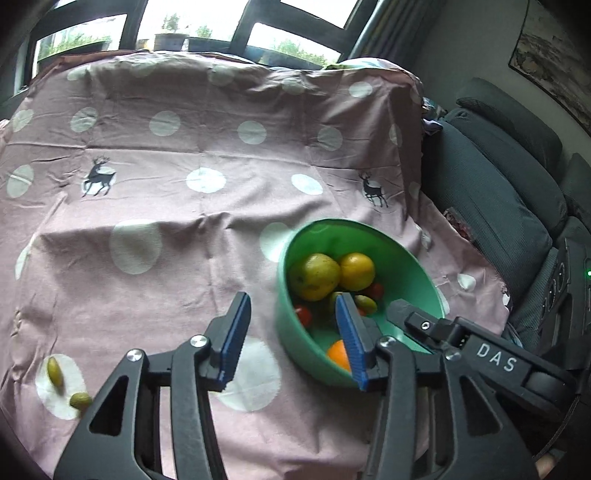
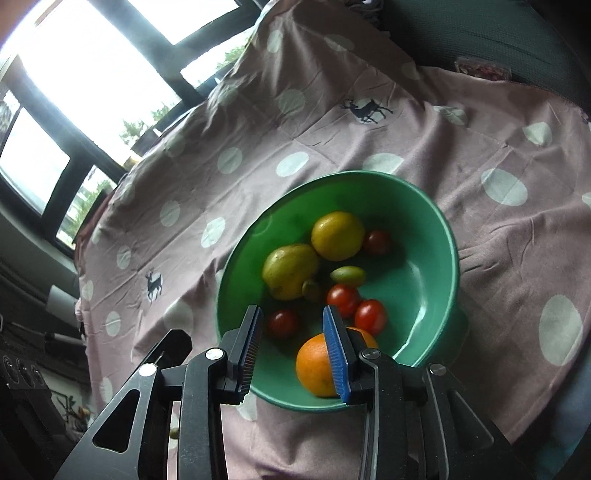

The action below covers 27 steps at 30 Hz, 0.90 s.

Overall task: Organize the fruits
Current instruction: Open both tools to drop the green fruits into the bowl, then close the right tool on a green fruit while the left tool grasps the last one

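Observation:
A green bowl (image 2: 424,206) sits on the pink dotted cloth and holds an orange (image 2: 314,363), a yellow citrus (image 2: 338,235), a yellow-green pear (image 2: 290,269), several red cherry tomatoes (image 2: 343,297) and small green olives (image 2: 348,276). My right gripper (image 2: 293,349) is open and empty, hovering over the bowl's near rim. The bowl (image 1: 321,229) also shows in the left wrist view, with the right gripper (image 1: 443,328) reaching in. My left gripper (image 1: 293,339) is open and empty above the cloth beside the bowl. Two green olives (image 1: 54,371) (image 1: 80,400) lie on the cloth at lower left.
The table is draped in a pink cloth (image 1: 184,147) with white dots and deer prints. A dark sofa (image 1: 498,177) stands at the right. Windows (image 1: 207,22) run along the far side.

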### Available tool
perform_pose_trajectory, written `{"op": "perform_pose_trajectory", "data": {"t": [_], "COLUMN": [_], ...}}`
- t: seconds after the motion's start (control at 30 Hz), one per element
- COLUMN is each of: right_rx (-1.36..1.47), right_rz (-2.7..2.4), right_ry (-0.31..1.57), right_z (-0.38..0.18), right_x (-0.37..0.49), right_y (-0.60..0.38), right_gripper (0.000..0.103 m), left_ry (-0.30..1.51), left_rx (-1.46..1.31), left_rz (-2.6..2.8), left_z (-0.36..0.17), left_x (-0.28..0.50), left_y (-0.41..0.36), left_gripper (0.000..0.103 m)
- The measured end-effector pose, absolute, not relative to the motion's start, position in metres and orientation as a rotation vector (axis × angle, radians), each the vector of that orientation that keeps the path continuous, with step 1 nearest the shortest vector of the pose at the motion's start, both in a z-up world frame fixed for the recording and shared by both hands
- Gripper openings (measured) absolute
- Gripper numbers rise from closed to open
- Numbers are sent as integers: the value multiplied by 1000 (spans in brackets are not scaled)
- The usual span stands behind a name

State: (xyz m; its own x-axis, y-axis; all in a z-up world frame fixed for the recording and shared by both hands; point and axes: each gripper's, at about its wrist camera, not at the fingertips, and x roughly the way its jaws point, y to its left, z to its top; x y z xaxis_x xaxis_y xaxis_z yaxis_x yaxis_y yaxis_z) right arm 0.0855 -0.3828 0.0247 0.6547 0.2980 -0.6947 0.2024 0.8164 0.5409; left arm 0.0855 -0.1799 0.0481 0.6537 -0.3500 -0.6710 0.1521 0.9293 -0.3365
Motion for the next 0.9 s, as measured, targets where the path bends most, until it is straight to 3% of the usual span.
{"op": "perform_pose_trajectory", "data": {"t": [0.1,0.17,0.43,0.67,0.9], "right_rx": [561,513,365,280,220], "right_rz": [171,272,575,610,650], "right_ry": [901,917,1086,1172,1172], "right_z": [31,33,9,-17,-24], "right_x": [86,86,85,82,82], "right_y": [-355,-331,-221,-169,-150], "right_gripper": [48,49,49,44,44], "left_ry": [857,906,1051,1049,1069], "left_rx": [-244,-218,-259,-309,-396], "left_rz": [-154,-39,183,198,116], "left_z": [42,35,2,-10,-17], "left_x": [72,67,48,54,70], "left_y": [-142,-116,-30,-13,-4], "left_gripper": [50,50,48,37,36]}}
